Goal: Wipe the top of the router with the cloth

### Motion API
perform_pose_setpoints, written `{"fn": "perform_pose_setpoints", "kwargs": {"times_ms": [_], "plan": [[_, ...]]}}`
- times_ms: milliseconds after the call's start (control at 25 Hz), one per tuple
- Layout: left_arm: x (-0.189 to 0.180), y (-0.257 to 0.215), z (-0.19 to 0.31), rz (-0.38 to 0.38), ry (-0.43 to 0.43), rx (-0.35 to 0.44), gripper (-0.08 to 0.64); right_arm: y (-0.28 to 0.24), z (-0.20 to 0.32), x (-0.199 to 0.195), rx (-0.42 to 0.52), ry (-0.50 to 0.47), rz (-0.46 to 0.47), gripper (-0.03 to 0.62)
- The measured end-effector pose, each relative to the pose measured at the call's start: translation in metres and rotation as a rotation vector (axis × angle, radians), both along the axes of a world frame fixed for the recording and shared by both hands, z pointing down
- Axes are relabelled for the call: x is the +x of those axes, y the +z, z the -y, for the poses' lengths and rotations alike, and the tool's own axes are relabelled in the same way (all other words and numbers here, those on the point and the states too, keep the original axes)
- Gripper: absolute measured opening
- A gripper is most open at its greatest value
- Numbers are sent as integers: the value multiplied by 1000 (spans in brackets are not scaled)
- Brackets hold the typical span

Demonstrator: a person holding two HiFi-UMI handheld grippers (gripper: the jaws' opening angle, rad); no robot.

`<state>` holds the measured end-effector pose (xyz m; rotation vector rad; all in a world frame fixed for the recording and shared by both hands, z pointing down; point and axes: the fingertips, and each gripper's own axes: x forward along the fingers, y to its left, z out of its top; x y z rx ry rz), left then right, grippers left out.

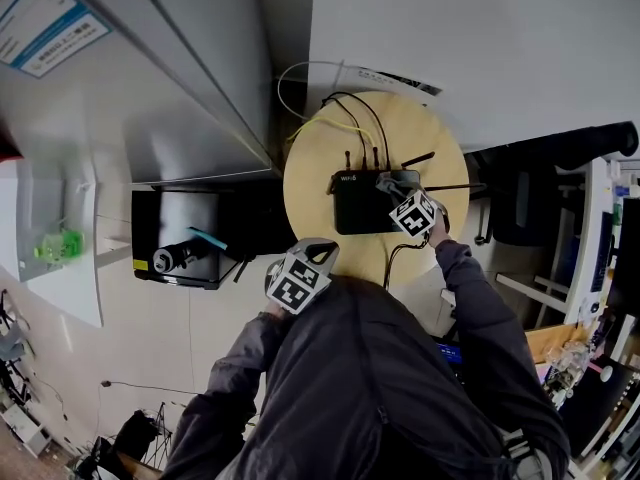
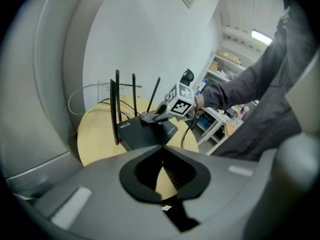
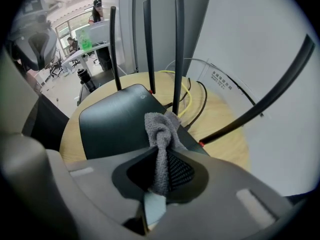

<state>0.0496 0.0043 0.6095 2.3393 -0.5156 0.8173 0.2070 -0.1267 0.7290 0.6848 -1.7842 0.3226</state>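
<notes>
A black router (image 1: 360,203) with several thin upright antennas (image 3: 178,49) lies on a round wooden table (image 1: 310,168). My right gripper (image 1: 392,184) is over the router's right part, shut on a grey cloth (image 3: 162,134). The cloth's bunched end rests on the router's top (image 3: 115,124). From the left gripper view the cloth (image 2: 149,116) lies on the router (image 2: 145,133) under the right gripper (image 2: 157,115). My left gripper (image 1: 318,250) hangs back at the table's near edge, clear of the router. The left gripper (image 2: 161,160) is shut on nothing.
Yellow and black cables (image 1: 340,113) run from the router's back to the wall. A black box with a bottle (image 1: 175,258) stands left of the table. A grey cabinet (image 1: 190,88) is at the far left. White shelving (image 1: 590,248) is at the right.
</notes>
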Motion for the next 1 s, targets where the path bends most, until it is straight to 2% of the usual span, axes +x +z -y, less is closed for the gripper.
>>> {"fn": "perform_pose_setpoints", "kwargs": {"times_ms": [760, 1000], "plan": [[0, -1, -7, -12, 35, 3, 0, 0, -93, -7, -64, 20, 63, 35], [-1, -1, -6, -12, 29, 2, 0, 0, -97, -7, -93, -2, 80, 35]]}}
